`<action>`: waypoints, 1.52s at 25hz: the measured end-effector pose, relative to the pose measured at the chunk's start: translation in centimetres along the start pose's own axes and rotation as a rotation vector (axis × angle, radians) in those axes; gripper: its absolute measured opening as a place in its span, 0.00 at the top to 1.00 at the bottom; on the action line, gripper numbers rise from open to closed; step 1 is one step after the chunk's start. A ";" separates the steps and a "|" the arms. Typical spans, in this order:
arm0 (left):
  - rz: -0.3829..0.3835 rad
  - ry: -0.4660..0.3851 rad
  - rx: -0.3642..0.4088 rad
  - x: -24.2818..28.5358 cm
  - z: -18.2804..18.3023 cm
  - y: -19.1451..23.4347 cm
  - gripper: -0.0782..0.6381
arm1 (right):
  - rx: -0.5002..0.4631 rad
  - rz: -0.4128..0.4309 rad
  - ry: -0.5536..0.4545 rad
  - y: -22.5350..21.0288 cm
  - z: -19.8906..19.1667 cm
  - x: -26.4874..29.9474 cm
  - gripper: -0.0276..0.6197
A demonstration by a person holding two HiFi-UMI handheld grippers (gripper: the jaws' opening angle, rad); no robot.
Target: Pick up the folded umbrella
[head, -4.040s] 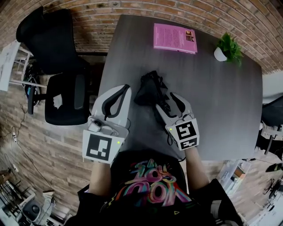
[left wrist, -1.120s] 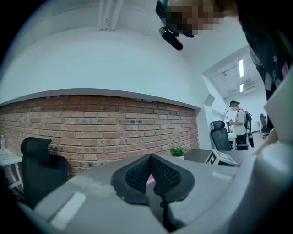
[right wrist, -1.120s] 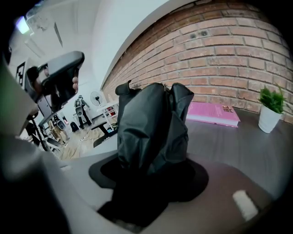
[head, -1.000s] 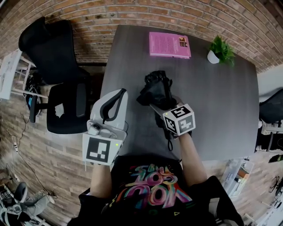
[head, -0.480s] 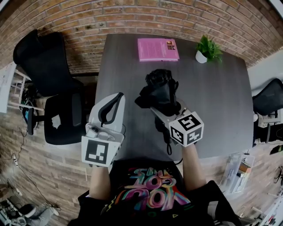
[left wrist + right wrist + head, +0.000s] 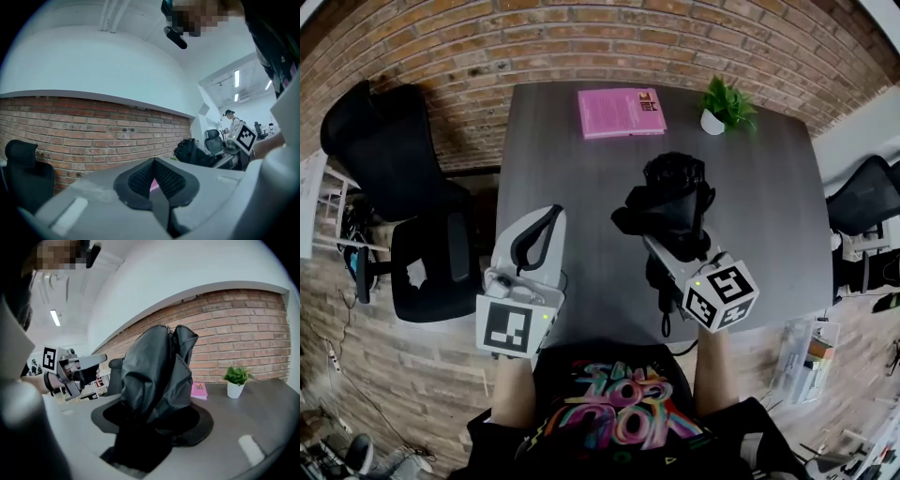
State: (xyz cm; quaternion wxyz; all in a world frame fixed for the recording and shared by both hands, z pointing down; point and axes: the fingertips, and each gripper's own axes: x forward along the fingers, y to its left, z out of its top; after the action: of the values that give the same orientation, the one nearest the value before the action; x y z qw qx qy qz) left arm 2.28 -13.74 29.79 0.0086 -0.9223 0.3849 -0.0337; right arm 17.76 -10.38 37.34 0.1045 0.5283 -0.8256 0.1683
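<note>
Now: right gripper (image 6: pixel 671 236) fingers clamped on folded umbrella (image 6: pixel 675 192), grip low on bundle, so black canopy stands up ahead of fingers, toward 12 o'clock. Umbrella looks clear of worktop (image 6: pixel 769 187); pick-up likely as good as done. Left gripper (image 6: pixel 542 221) at 9 o'clock of umbrella, fingers together, nothing between; probably parked aside since one grip is enough. Pink book (image 6: pixel 621 112) at 12 o'clock edge of worktop, potted plant (image 6: pixel 724 105) at 1 o'clock, both well apart from umbrella.
</note>
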 end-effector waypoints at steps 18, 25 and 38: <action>0.000 0.015 -0.015 -0.9 -0.7 2.2 0.89 | -0.017 -0.166 -0.220 -1.0 4.4 -6.4 0.55; 0.005 0.013 -0.007 -0.3 0.2 1.5 0.89 | -0.017 -0.159 -0.243 -1.5 5.0 -7.3 0.55; 0.009 0.020 -0.014 -0.8 -0.4 1.8 0.89 | 0.040 -0.116 -0.242 -0.4 4.4 -6.0 0.55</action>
State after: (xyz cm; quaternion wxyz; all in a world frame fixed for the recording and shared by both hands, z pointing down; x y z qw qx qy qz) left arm 0.41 -14.41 30.11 -0.0016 -0.9201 0.3895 -0.0400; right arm 20.64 -7.27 31.22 0.0030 0.5934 -0.7968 0.1136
